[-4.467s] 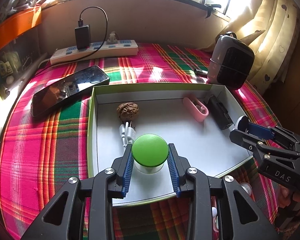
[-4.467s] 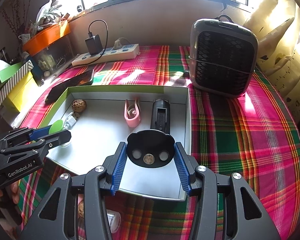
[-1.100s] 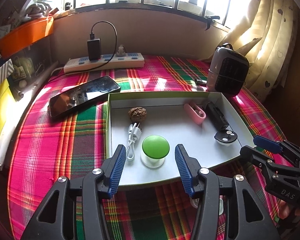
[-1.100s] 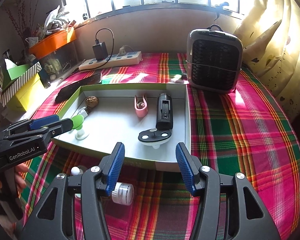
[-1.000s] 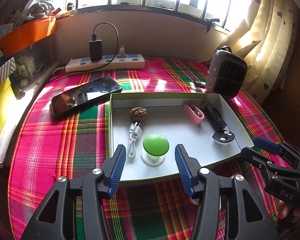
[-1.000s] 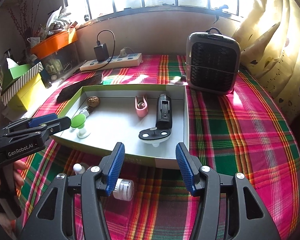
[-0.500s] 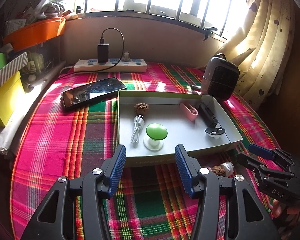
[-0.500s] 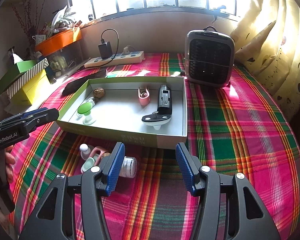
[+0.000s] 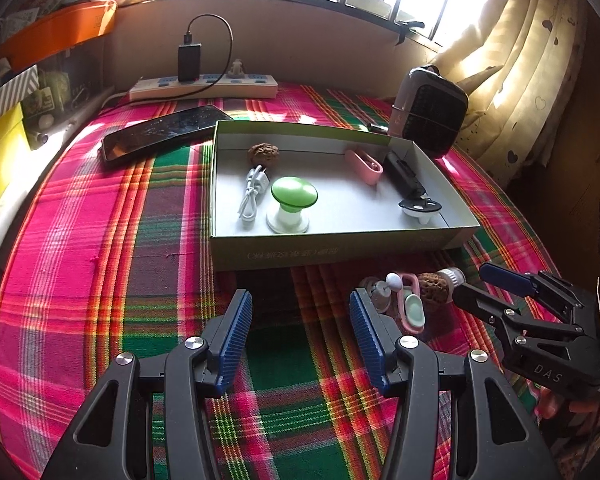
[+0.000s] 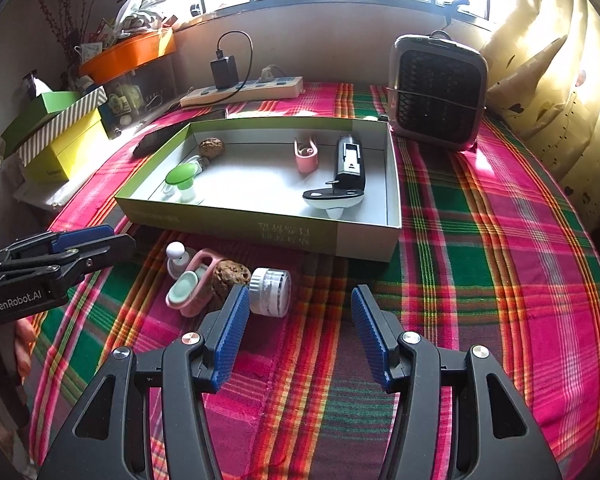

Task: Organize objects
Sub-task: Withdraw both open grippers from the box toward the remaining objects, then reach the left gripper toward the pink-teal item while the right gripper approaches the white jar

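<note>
Left wrist view: left gripper [image 9: 298, 334] released, fingers spread over bare plaid cloth [image 9: 100, 240], nothing between. Ahead, open box [image 9: 332, 248] holding green-capped piece [image 9: 293, 196], white cable [image 9: 252, 196], walnut [image 9: 263, 153], pink clip [image 9: 363, 165], black device [image 9: 404, 176]. Near box front, at right: small loose pile [image 9: 408, 296].

Right wrist view: right gripper [image 10: 296, 334] released, empty. Just beyond left finger: white-lidded jar [image 10: 270, 292] on its side, touching second walnut [image 10: 230, 276], pink holder [image 10: 198, 284], small white bottle [image 10: 177, 258]. Heater [image 10: 438, 94] behind box.
</note>
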Demonstrator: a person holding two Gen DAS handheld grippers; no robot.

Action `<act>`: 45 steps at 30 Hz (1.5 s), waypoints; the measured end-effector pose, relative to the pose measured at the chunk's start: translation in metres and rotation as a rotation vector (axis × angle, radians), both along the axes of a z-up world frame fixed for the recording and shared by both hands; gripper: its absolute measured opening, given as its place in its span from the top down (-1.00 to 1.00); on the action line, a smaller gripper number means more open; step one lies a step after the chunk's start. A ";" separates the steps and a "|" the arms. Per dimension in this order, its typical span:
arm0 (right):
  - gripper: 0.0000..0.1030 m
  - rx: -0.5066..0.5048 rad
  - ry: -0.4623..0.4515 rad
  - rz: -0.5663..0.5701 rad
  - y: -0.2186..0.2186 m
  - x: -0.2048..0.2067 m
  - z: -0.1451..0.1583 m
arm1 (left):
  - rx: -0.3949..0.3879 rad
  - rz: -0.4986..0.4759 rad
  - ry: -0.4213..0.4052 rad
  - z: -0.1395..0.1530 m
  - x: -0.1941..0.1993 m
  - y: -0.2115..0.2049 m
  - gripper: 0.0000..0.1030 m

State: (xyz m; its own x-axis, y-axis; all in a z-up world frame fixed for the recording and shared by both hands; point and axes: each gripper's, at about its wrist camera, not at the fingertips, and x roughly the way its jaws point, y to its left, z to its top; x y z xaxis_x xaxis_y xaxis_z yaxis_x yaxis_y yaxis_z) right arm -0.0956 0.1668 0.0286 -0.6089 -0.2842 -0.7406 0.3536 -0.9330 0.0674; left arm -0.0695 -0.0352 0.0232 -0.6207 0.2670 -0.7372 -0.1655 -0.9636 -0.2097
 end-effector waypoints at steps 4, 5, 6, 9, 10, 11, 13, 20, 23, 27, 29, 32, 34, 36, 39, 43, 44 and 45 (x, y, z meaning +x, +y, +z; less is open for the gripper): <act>-0.05 0.004 0.000 0.012 -0.003 -0.003 -0.002 | 0.011 -0.008 -0.011 -0.003 0.000 0.002 0.03; -0.05 0.008 0.002 0.014 -0.004 -0.003 -0.002 | 0.013 -0.012 -0.014 -0.003 -0.001 0.002 0.03; -0.05 0.014 0.001 0.013 -0.004 -0.004 -0.003 | 0.019 -0.017 -0.018 -0.004 -0.001 0.003 0.03; -0.05 0.018 -0.006 0.007 -0.003 -0.006 -0.005 | 0.033 -0.025 -0.028 -0.006 -0.002 0.004 0.03; -0.05 0.021 -0.010 0.003 -0.002 -0.007 -0.006 | 0.032 -0.026 -0.031 -0.007 -0.003 0.005 0.03; -0.05 0.024 -0.012 0.000 -0.001 -0.008 -0.007 | 0.032 -0.027 -0.033 -0.007 -0.003 0.006 0.03; -0.05 0.028 -0.021 -0.009 0.001 -0.010 -0.009 | 0.038 -0.035 -0.037 -0.008 -0.004 0.008 0.03; -0.05 0.043 -0.034 0.001 -0.002 -0.016 -0.012 | 0.038 -0.062 -0.049 -0.010 -0.009 0.016 0.03; -0.05 0.051 -0.038 0.000 -0.001 -0.019 -0.013 | 0.031 -0.064 -0.049 -0.010 -0.011 0.019 0.03; -0.05 0.068 -0.033 -0.004 0.001 -0.022 -0.013 | 0.023 -0.074 -0.051 -0.010 -0.014 0.021 0.03; -0.05 0.072 -0.032 -0.001 0.002 -0.023 -0.013 | 0.025 -0.082 -0.053 -0.010 -0.015 0.023 0.03; -0.05 0.078 -0.031 0.003 0.003 -0.023 -0.013 | 0.017 -0.087 -0.051 -0.010 -0.017 0.026 0.03; -0.05 0.077 -0.030 0.008 0.004 -0.023 -0.013 | 0.009 -0.089 -0.049 -0.010 -0.017 0.029 0.03; -0.02 0.080 -0.029 0.012 0.004 -0.023 -0.013 | 0.000 -0.093 -0.045 -0.010 -0.018 0.031 0.03; 0.07 0.075 -0.028 0.009 0.006 -0.024 -0.012 | -0.008 -0.092 -0.044 -0.010 -0.019 0.033 0.03; 0.09 0.074 -0.028 0.012 0.007 -0.025 -0.012 | -0.027 -0.100 -0.042 -0.009 -0.022 0.037 0.03; 0.09 0.074 -0.028 0.012 0.007 -0.026 -0.012 | -0.032 -0.101 -0.042 -0.009 -0.023 0.039 0.03; 0.11 0.075 -0.027 0.014 0.007 -0.026 -0.012 | -0.039 -0.100 -0.043 -0.009 -0.023 0.041 0.03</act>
